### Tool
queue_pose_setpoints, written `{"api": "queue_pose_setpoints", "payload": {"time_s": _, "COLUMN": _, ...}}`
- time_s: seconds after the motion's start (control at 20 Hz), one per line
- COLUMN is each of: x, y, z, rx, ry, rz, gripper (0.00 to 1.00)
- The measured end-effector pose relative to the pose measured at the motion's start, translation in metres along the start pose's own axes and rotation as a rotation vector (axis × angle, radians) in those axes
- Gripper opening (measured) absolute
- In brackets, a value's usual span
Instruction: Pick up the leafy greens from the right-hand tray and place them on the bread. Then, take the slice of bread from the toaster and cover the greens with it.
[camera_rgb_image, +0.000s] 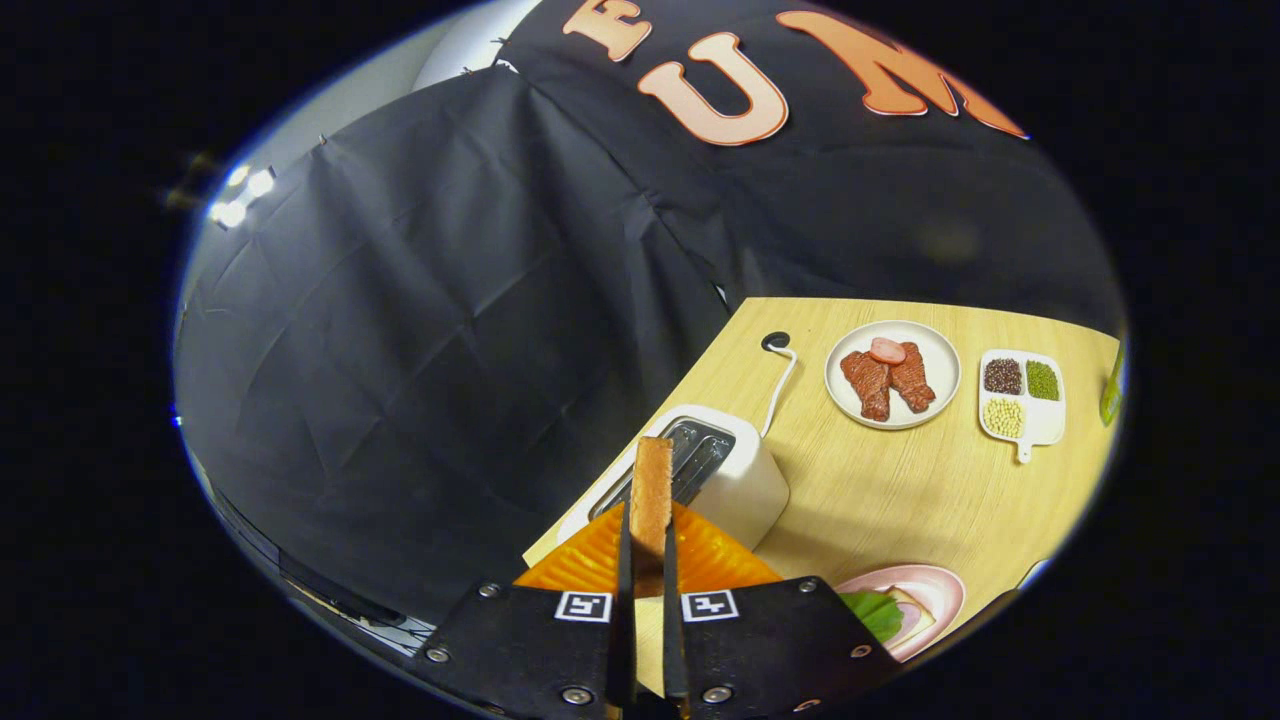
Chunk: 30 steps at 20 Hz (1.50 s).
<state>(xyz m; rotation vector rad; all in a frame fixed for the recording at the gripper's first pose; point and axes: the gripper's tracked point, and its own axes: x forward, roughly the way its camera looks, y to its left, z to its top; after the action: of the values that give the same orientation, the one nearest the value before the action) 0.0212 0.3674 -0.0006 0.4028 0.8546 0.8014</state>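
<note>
A: Fingers (648, 560) are clamped on the bread (652, 490), edge-on, lifted clear of the toaster (700, 470) beyond.

B: And the greens (872, 612)?

A: On the pink plate (940, 590), just right of the fingers. I'd swing right, tip the slice flat, lower it squarely over the leaf, then release.

B: Steak plate (893, 374) sits farther back on the surface (900, 490).
</note>
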Motion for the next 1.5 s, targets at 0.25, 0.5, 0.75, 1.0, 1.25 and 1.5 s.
{"api": "queue_pose_setpoints", "payload": {"time_s": 0.25, "x": -0.029, "y": -0.025, "z": -0.014, "rx": 0.038, "ry": -0.033, "rz": 0.003, "gripper": 0.11}}
{"api": "queue_pose_setpoints", "payload": {"time_s": 0.5, "x": -0.054, "y": -0.053, "z": -0.026, "rx": 0.099, "ry": -0.078, "rz": 0.001, "gripper": 0.11}}
{"api": "queue_pose_setpoints", "payload": {"time_s": 0.75, "x": -0.074, "y": -0.078, "z": -0.045, "rx": 0.148, "ry": -0.092, "rz": -0.007, "gripper": 0.11}}
{"api": "queue_pose_setpoints", "payload": {"time_s": 1.0, "x": -0.081, "y": -0.100, "z": -0.072, "rx": 0.189, "ry": -0.088, "rz": -0.014, "gripper": 0.11}}
{"api": "queue_pose_setpoints", "payload": {"time_s": 1.25, "x": -0.082, "y": -0.117, "z": -0.100, "rx": 0.226, "ry": -0.061, "rz": -0.018, "gripper": 0.11}}
{"api": "queue_pose_setpoints", "payload": {"time_s": 1.5, "x": -0.073, "y": -0.137, "z": -0.130, "rx": 0.275, "ry": -0.018, "rz": -0.023, "gripper": 0.11}}
